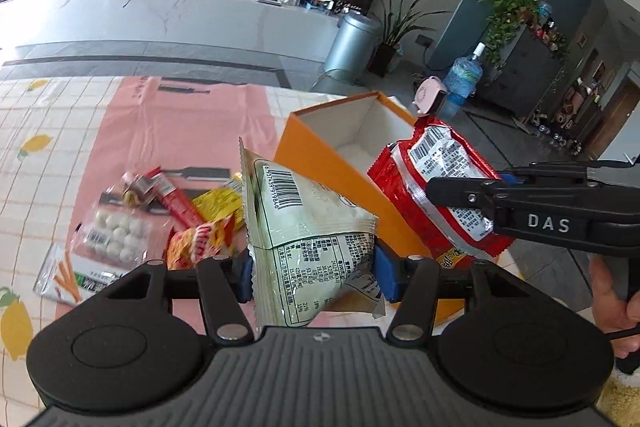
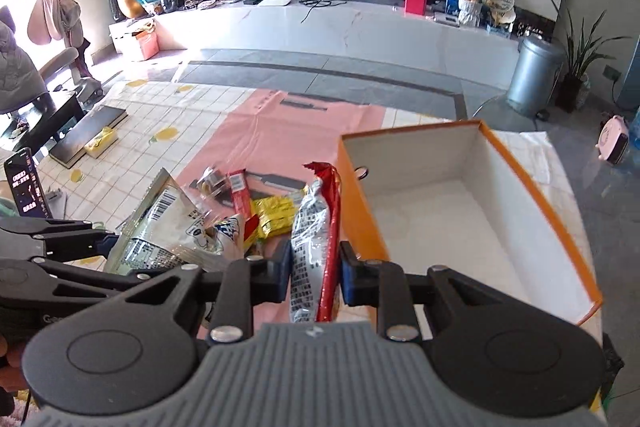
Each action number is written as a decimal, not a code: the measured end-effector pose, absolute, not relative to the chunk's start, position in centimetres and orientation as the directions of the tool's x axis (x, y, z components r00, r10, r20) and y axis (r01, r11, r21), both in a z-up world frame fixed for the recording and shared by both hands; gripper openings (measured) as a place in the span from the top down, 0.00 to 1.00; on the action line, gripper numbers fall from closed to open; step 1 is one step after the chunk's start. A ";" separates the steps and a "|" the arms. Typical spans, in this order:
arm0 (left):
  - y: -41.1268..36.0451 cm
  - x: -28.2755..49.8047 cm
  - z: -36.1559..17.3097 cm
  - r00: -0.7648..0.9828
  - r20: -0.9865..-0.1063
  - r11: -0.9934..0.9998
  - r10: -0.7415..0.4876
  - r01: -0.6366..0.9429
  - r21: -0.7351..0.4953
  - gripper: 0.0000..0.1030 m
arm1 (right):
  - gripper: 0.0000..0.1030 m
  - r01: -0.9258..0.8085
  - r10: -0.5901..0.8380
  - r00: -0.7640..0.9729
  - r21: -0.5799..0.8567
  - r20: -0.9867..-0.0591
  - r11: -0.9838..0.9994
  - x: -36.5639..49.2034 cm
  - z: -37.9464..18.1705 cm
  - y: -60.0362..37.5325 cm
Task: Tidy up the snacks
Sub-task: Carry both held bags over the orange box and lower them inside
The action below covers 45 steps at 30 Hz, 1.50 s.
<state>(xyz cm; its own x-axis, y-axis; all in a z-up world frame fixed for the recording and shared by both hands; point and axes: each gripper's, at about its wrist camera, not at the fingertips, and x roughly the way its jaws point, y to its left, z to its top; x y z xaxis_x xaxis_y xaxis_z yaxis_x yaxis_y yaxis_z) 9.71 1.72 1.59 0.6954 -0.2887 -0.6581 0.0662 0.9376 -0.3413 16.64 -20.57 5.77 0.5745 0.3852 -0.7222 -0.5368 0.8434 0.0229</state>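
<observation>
Two grippers each pinch a snack packet above the table. Left gripper (image 1: 314, 277) clamps its blue pads on a pale green-and-white packet (image 1: 304, 227); right gripper (image 2: 314, 277) squeezes a red-and-silver packet (image 2: 316, 235) edge-on. An open orange box (image 2: 472, 211) sits just beside both, empty inside. Remaining snacks (image 1: 160, 223) lie heaped on the pink sheet (image 1: 176, 131).

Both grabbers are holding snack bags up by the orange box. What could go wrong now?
The left hand-held gripper pinches only the lower end of the white snack bag, so it might slip or swing. The red snack bag in the right hand-held gripper hangs beside the orange box, not over it, and might catch the box's near wall or drop outside.
</observation>
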 end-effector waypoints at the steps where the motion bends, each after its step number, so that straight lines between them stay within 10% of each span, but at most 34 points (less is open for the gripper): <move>1: 1.2 10.2 2.2 0.700 -0.649 0.936 -0.299 0.084 -0.341 0.38 | 0.80 -0.530 0.368 0.590 -0.001 -0.718 0.848 17.2 6.3 -21.0; 45: -13.9 25.9 -5.8 0.412 -0.886 0.906 -0.212 0.423 -0.020 0.37 | 0.80 -0.362 0.175 0.359 0.036 -0.917 0.932 30.7 -7.1 -31.5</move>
<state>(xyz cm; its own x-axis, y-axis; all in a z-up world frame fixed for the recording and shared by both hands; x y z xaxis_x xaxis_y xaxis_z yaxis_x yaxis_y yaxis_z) 25.90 -13.93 -5.81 0.4120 -0.2120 -0.8862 0.4232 0.9058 -0.0200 30.70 -31.49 -7.14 0.3594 0.1753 -0.9166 -0.3616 0.9316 0.0364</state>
